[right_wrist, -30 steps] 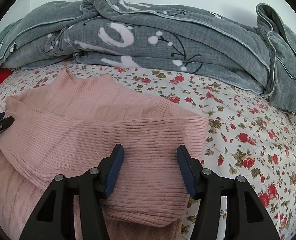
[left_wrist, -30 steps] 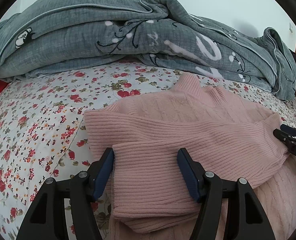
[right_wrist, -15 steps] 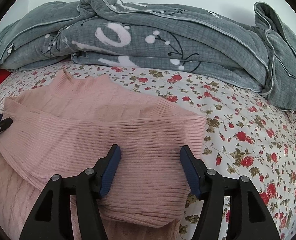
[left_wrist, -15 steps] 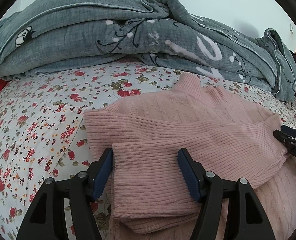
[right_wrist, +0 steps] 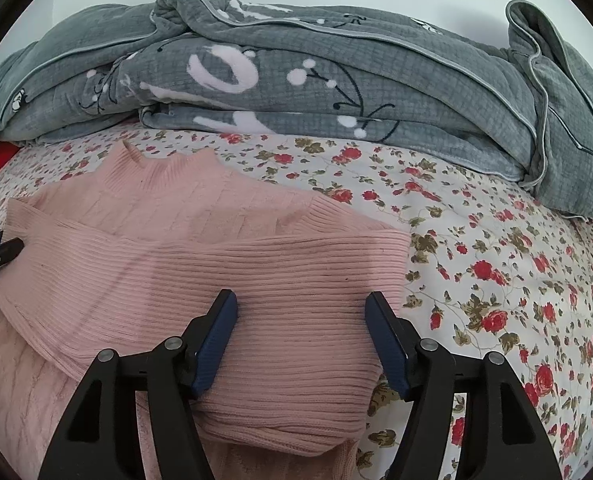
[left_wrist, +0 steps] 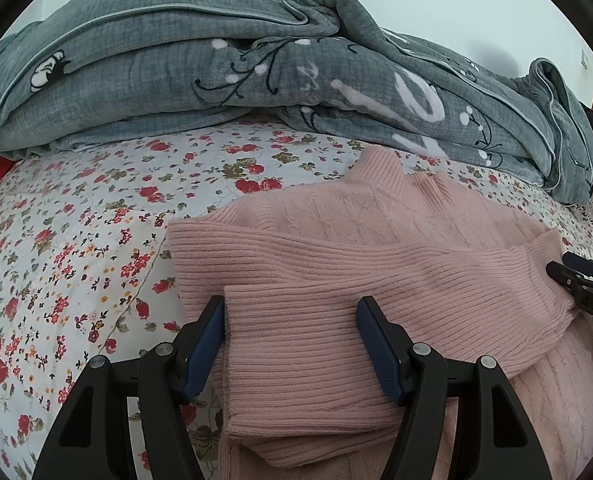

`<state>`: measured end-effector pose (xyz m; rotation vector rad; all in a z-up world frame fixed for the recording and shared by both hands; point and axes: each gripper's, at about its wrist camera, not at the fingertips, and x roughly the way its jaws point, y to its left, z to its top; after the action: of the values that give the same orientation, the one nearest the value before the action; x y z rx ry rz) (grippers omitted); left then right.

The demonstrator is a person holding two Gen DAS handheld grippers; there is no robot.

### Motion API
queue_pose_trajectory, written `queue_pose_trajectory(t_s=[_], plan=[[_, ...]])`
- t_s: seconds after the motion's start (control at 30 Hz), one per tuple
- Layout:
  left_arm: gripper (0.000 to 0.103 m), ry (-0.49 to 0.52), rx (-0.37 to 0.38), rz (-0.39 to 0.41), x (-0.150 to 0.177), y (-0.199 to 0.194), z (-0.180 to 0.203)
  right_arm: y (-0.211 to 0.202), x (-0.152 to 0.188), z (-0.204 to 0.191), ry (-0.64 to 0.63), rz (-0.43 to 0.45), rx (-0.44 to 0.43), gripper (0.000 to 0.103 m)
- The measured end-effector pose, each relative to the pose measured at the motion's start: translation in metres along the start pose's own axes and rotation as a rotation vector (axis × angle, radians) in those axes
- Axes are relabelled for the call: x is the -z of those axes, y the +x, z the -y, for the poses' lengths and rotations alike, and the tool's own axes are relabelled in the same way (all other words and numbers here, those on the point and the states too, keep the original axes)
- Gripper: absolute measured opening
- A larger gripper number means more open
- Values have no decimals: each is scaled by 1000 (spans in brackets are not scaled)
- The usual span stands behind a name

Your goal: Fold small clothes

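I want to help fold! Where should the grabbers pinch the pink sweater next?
Probably the pink sweater by its near folded edge, one corner per gripper, coming from the front. Both sleeves already lie crossed over its body, and that doubled edge sits closest to the open left gripper and opening right gripper.

A pink sweater (left_wrist: pixel 368 264) lies on a bed with a flowery sheet (left_wrist: pixel 76 248). Its sleeves are folded across the front. The left gripper (left_wrist: pixel 290 340) is open, with a sleeve end between its blue pads. The right gripper (left_wrist: pixel 580 284) peeks in at the side. A grey blanket (left_wrist: pixel 216 76) sits behind.
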<state>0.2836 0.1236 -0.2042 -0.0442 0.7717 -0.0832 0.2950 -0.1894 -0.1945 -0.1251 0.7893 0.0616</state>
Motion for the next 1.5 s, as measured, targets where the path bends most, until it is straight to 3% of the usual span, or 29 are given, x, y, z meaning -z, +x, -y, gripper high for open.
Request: queue_pose_trajectory(t_s=[0.87, 1.07, 1.13, 1.33, 1.5], plan=[[65, -9, 9, 1, 0, -3, -4, -6, 1, 2, 21, 26, 47, 65], [77, -38, -63, 18, 4, -13, -4, -8, 1, 6, 42, 17, 25, 67], [77, -75, -55, 15, 7, -17, -12, -10, 2, 10, 64, 17, 20, 68], [78, -181, 50, 18, 36, -39, -31, -45, 16, 26, 148, 32, -25, 68], [78, -196, 47, 29, 58, -61, -34, -95, 58, 31, 209, 75, -24, 68]])
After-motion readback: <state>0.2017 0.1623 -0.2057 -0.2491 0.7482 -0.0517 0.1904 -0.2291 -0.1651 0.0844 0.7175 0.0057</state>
